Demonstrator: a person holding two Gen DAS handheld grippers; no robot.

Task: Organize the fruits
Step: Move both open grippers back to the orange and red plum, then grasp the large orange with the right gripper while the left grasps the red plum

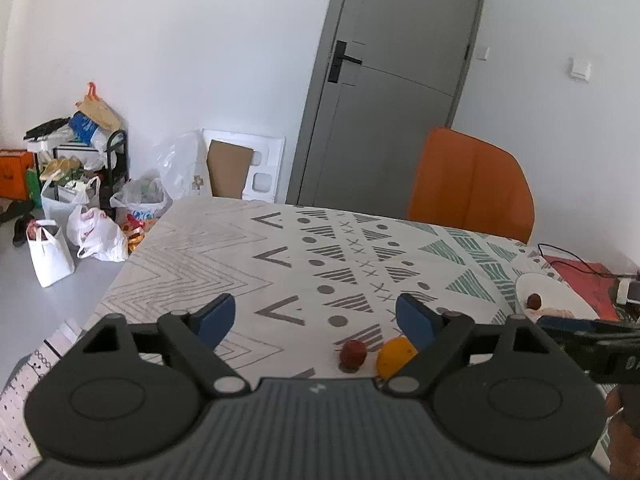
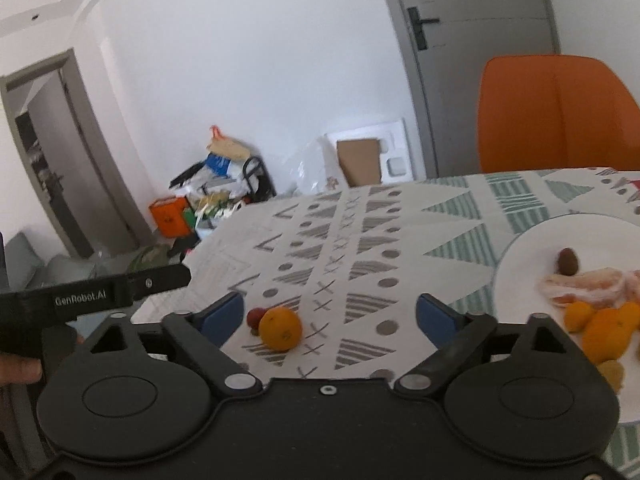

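**Two loose fruits on the tabletop, both grippers wide and empty**

The left gripper (image 1: 316, 316) hangs above the patterned tabletop (image 1: 240, 240) with its blue-padded fingers spread wide and nothing between them. Just below its right finger lie a small dark red fruit (image 1: 353, 353) and an orange (image 1: 394, 356), side by side and nearly touching; the finger partly covers the orange in the left wrist view.

The right gripper (image 2: 330, 316) is likewise spread wide and holds nothing. In its view the same orange (image 2: 280, 328) sits close to its left finger, with the red fruit (image 2: 256, 317) tucked just behind it.

Well apart from this pair, toward the right, a white plate (image 2: 520, 264) rests on the tabletop. It carries a small brown fruit (image 2: 567, 261), peeled citrus segments (image 2: 588, 286) and several whole oranges (image 2: 606, 332) bunched at its near side.

An orange chair (image 1: 472, 184) stands at the far edge of the tabletop, and a grey door (image 1: 392, 80) behind it is closed.
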